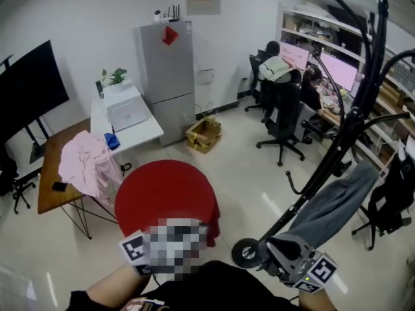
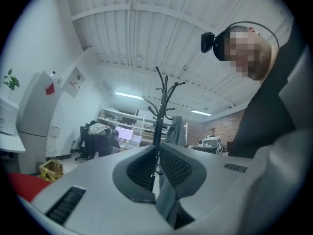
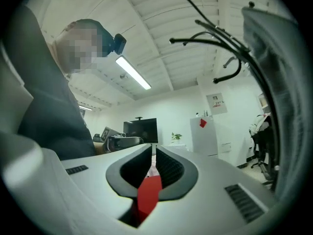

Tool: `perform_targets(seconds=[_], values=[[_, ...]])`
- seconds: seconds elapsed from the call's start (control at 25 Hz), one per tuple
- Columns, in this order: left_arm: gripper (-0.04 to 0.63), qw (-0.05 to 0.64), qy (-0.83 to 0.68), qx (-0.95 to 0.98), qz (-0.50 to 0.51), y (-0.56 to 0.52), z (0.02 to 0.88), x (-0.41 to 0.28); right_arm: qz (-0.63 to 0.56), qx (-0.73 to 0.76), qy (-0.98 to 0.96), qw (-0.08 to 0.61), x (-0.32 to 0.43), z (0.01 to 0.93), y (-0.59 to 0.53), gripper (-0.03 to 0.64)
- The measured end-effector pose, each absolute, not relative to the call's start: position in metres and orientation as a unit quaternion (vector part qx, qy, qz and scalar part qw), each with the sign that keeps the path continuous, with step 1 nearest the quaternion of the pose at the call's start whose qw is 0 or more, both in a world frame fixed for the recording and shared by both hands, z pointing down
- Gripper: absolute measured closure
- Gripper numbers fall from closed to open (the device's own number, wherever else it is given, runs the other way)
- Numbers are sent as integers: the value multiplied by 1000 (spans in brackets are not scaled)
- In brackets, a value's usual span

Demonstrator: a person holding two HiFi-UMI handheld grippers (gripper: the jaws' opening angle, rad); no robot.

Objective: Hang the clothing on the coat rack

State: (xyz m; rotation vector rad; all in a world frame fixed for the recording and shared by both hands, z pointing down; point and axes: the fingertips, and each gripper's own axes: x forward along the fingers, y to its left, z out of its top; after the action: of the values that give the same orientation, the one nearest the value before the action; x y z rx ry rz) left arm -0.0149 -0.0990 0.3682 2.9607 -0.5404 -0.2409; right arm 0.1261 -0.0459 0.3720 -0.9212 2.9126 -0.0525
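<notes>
Brown wooden table (image 1: 47,196), left: crumpled pink garment (image 1: 87,164) draped over its edge, small black object (image 1: 59,186) beside it. White table (image 1: 148,132): white box-shaped device (image 1: 128,114), potted green plant (image 1: 115,78). Glossy pale floor (image 1: 243,173): open cardboard box (image 1: 203,135), round red-covered table (image 1: 165,193).

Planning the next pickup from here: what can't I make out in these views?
Left gripper: in the head view, a mosaic patch covers all but its marker cube.
Coat rack: in the left gripper view, the jaws hide its lower pole and base.
Grey garment: in the right gripper view, blurred and cut off by the right edge.
Pink clothing: in the head view, too small to tell what garment.
</notes>
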Motion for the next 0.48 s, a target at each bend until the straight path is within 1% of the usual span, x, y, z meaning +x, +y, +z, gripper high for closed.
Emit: perform_targets(seconds=[0.32,0.44,0.48], values=[[578,77,-311,944,-74,-118,407,-149,-47,-250,967,-20,14,428,-124,584],[578,84,-362,926,-58,-123,434,-193,-81,-239,967,-21,-22,450,-152,586],[578,90,-380,919,-52,-125,444,-206,-92,-236,967,-19,-33,455,-163,607]])
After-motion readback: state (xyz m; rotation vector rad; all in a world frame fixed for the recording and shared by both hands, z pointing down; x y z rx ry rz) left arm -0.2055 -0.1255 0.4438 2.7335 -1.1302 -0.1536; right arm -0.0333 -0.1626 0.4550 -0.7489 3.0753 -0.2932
